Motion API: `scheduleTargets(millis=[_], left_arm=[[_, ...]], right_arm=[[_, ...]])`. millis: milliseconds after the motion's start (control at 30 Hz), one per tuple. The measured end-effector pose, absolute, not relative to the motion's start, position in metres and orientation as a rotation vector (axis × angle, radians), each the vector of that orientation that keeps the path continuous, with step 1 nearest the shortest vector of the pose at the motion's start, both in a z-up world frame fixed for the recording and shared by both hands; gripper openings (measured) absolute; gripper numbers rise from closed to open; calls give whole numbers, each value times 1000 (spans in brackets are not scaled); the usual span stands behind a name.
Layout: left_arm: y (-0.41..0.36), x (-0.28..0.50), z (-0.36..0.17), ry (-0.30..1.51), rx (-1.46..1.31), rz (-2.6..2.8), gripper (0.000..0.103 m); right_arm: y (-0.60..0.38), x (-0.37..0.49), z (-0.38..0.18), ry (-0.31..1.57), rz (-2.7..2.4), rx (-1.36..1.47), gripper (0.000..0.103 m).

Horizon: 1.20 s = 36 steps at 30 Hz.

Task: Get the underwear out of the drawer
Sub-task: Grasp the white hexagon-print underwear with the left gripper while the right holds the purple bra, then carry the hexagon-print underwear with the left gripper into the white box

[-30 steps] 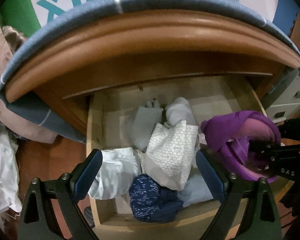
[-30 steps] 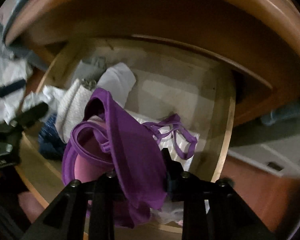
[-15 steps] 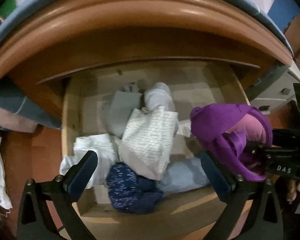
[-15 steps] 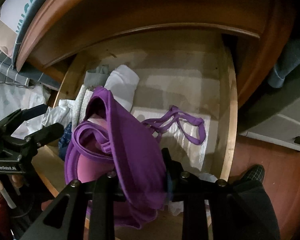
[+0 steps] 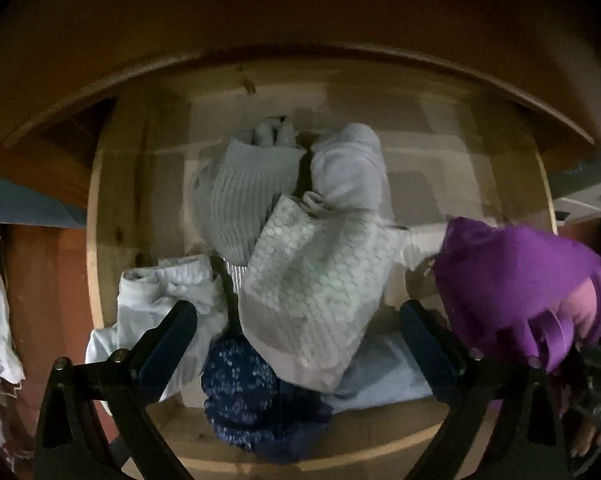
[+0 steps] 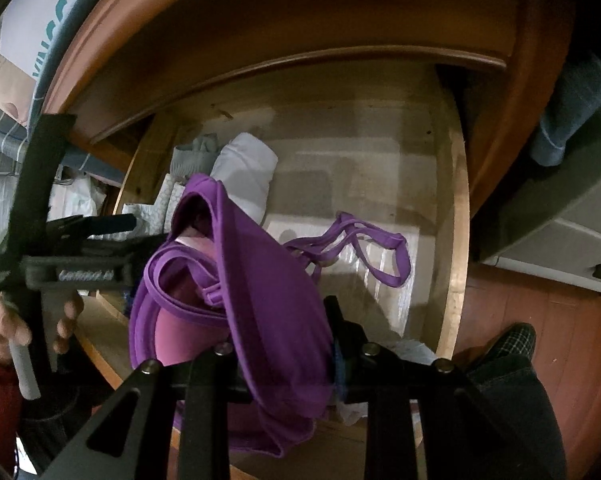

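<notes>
The wooden drawer (image 5: pixel 108 208) is pulled open and holds folded underwear. My left gripper (image 5: pixel 300 332) is open and empty, hovering low over a white honeycomb-patterned piece (image 5: pixel 316 292) and a dark blue printed piece (image 5: pixel 244 392). My right gripper (image 6: pixel 280 344) is shut on a purple bra (image 6: pixel 260 288) and holds it above the drawer's front right part; its straps (image 6: pixel 364 248) trail down toward the drawer (image 6: pixel 456 240) floor. The bra also shows at the right of the left wrist view (image 5: pixel 516 280).
A grey ribbed piece (image 5: pixel 248 196), a white roll (image 5: pixel 352 168), a white bundle (image 5: pixel 160 304) and a pale blue piece (image 5: pixel 384 368) lie in the drawer. The brown cabinet top (image 5: pixel 300 20) overhangs the back. A grey plastic box (image 6: pixel 560 240) stands to the right.
My left gripper has moved forward and down, closer over the clothes in the drawer. The right gripper has lifted the purple bra slightly up and back; its straps hang more stretched.
</notes>
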<state>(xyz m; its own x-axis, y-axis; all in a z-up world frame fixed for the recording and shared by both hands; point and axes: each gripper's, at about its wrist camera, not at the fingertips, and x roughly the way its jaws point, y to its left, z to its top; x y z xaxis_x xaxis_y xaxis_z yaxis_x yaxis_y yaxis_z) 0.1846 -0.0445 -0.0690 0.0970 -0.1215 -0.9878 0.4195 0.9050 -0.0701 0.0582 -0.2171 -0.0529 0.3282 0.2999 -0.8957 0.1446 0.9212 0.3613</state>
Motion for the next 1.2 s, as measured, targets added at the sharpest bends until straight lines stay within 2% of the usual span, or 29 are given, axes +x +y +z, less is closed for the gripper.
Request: scheduleTargets(millis=[100, 233, 533, 800, 1200], left_arm=[[-45, 187, -81, 1460, 250, -395, 86], [-45, 188, -86, 1493, 195, -414, 65], [-53, 180, -82, 1453, 244, -440, 43], [-32, 165, -62, 1431, 184, -454, 37], [6, 125, 27, 1277, 83, -610, 37]], right_arm=[[-218, 58, -53, 1242, 105, 421, 26], [-217, 58, -54, 1244, 106, 428, 26], [-217, 57, -53, 1238, 102, 427, 26], [-216, 58, -53, 1234, 101, 423, 26], [-223, 64, -54, 1225, 81, 453, 26]])
